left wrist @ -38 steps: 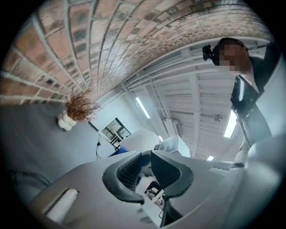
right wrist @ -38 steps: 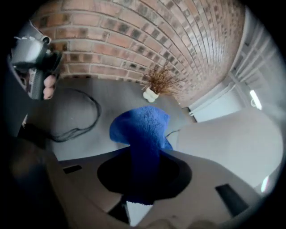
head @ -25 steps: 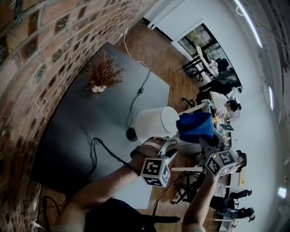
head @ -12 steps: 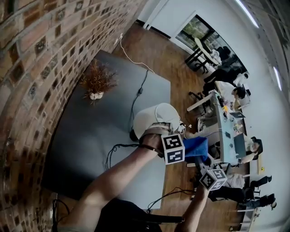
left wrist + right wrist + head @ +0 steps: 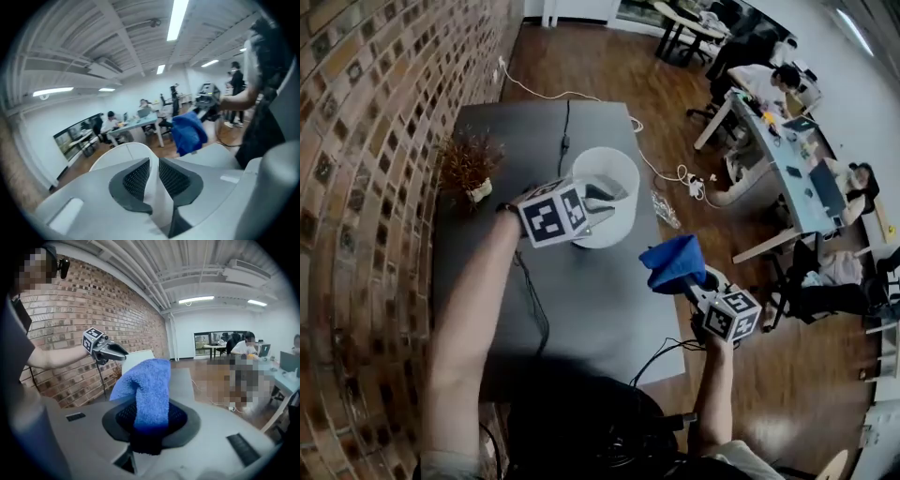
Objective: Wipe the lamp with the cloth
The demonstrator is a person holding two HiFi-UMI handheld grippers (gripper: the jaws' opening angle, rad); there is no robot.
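Brick wall (image 5: 356, 187) borders a grey table (image 5: 581, 309) bearing a white lamp (image 5: 619, 217). Its shade rim (image 5: 157, 192) sits between the jaws of the left gripper (image 5: 598, 197), which have just been closing and now pinch it. The right gripper (image 5: 150, 425) clamps a blue cloth (image 5: 150, 380), with the lamp ahead of it and well apart. Risk: pressing the cloth hard against the thin shade could crease it or tip the lamp.

bare table (image 5: 600, 300) on the near side of the lamp (image 5: 617, 227) lies open; plant (image 5: 467, 167) and brick wall (image 5: 356, 187) close the left.
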